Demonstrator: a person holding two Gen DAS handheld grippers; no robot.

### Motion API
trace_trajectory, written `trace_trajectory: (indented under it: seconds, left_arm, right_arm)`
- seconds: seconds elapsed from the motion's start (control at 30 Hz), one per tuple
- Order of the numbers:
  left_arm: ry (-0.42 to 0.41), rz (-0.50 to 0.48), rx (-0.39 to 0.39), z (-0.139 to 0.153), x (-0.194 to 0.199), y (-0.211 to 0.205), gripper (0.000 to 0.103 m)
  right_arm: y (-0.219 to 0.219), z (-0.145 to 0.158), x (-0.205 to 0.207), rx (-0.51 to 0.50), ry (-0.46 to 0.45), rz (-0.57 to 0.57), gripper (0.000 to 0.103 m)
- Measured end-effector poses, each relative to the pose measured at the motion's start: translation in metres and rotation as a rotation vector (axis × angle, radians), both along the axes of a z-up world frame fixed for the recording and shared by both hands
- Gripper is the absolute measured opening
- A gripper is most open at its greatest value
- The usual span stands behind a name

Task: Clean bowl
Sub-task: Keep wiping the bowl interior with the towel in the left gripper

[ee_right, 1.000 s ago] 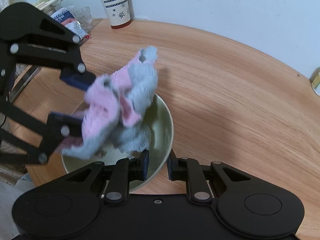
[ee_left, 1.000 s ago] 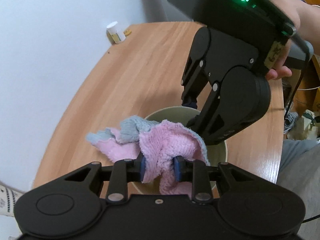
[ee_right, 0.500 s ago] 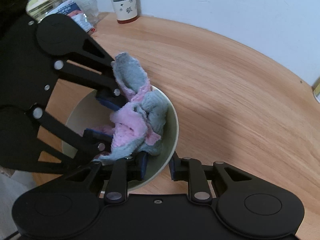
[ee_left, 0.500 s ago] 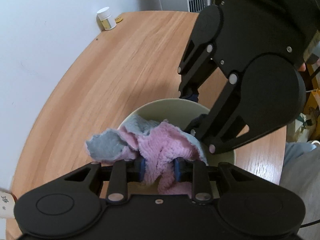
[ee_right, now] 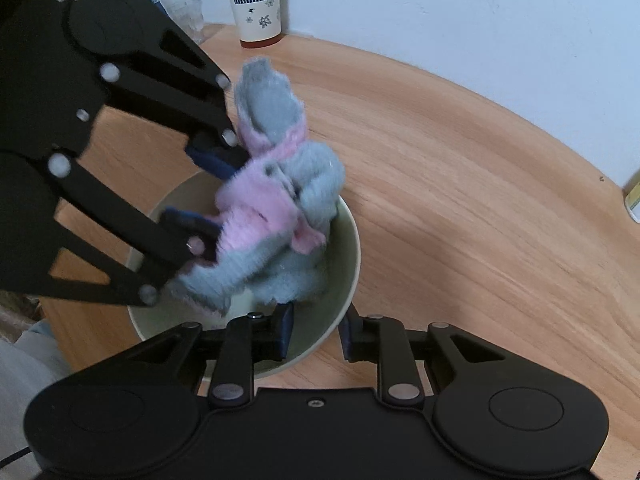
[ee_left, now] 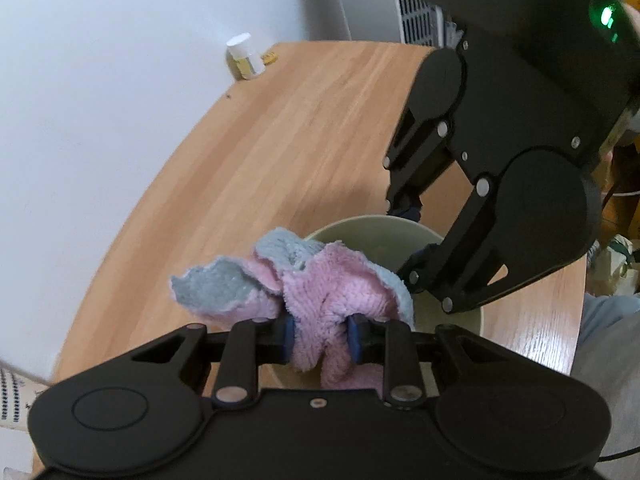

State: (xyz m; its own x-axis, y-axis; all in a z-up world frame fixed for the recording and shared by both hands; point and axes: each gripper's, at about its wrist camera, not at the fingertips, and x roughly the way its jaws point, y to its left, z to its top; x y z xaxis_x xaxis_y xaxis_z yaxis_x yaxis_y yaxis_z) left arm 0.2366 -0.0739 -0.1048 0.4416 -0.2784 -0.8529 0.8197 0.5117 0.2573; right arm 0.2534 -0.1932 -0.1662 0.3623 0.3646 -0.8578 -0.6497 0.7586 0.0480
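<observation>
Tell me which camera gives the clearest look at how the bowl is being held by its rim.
The right wrist view: the right gripper straddles the bowl rim, one jaw inside and one outside, both plainly seen. In the left wrist view the cloth and the left gripper cover much of the bowl, and the grip on the rim is only partly visible.

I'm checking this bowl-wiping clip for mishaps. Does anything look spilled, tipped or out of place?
Nothing stands out. The bowl sits upright on the table, its rim between the right gripper fingers. The left gripper clamps the pink and grey cloth over it. No spill shows.
</observation>
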Motion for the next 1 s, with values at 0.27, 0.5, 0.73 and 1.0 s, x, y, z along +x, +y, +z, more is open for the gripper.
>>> trace_trajectory:
  seconds: [0.27,0.5,0.73,1.0]
  left_arm:
    - [0.033,0.020,-0.027,-0.003,0.007,0.000,0.026]
    - [0.109,0.011,-0.047,-0.021,0.021,-0.013,0.026]
    - [0.139,0.010,-0.071,-0.027,0.029,-0.018,0.025]
    - [0.083,0.051,-0.053,-0.019,0.022,-0.012,0.025]
  right_arm:
    - [0.000,0.000,-0.006,-0.025,-0.030,0.010,0.028]
    - [-0.005,0.000,-0.008,-0.040,-0.039,0.026,0.028]
    - [0.002,-0.001,-0.007,-0.053,-0.044,0.026,0.028]
    - [-0.002,-0.003,-0.006,-0.067,-0.063,0.018,0.028]
